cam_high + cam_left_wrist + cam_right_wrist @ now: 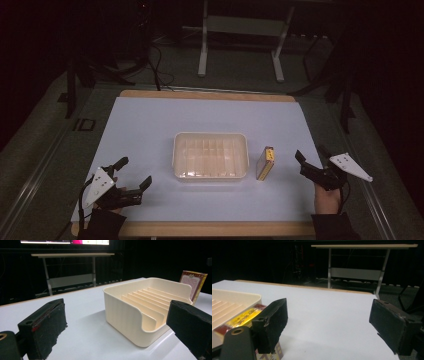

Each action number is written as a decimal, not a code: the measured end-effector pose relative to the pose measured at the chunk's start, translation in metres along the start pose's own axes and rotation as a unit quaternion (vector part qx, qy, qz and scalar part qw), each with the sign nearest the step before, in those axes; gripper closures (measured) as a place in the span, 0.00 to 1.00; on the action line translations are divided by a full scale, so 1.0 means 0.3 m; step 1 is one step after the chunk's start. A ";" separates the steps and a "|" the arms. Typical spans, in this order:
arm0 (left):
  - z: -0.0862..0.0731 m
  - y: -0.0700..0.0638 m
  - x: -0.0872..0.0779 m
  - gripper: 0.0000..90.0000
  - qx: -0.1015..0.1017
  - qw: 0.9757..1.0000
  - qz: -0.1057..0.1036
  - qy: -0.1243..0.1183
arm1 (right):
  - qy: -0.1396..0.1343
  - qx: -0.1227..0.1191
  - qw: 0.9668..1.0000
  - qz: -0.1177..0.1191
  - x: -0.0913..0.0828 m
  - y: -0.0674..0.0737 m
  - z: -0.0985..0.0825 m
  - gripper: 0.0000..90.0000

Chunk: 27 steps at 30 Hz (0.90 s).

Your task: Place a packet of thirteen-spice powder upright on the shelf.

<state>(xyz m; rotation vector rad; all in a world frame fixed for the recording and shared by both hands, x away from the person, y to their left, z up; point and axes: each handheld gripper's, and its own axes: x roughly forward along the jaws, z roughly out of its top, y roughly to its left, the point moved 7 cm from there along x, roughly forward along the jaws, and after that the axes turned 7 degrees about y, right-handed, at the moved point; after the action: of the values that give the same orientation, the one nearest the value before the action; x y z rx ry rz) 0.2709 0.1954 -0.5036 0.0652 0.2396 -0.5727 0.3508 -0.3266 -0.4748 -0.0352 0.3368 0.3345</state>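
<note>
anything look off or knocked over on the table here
Nothing stands out. The cream slotted tray sits flat mid-table with its slots empty, and the small yellow and red box stands on edge just right of it, apart from it. Both grippers, left and right, are open and hold nothing.

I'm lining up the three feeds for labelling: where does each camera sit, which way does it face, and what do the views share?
High view: above the person's side, looking forward and down on the white table; both forearms, left gripper, right gripper.
Left gripper view: low on the left gripper, facing the cream slotted tray; open jaws.
Right gripper view: low on the right gripper, facing across the table; open jaws.
Shared: tray and upright yellow box.
</note>
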 end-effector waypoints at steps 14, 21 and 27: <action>-0.006 0.014 -0.027 0.03 -0.010 1.000 0.008 -0.001 | 0.052 -0.002 0.998 0.047 0.047 0.008 0.037 0.16; -0.017 0.002 -0.021 0.03 -0.003 1.000 -0.007 0.013 | 0.095 -0.022 0.994 0.047 0.068 0.010 0.046 0.17; -0.018 -0.005 -0.020 0.03 -0.003 1.000 -0.017 0.018 | 0.142 -0.031 0.987 0.075 0.087 0.015 0.036 0.17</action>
<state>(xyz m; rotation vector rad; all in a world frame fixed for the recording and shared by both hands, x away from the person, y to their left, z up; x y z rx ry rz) 0.2640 0.1979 -0.5073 0.0648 0.2782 -0.6058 0.3760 -0.3130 -0.4731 -0.1201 0.6131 0.4915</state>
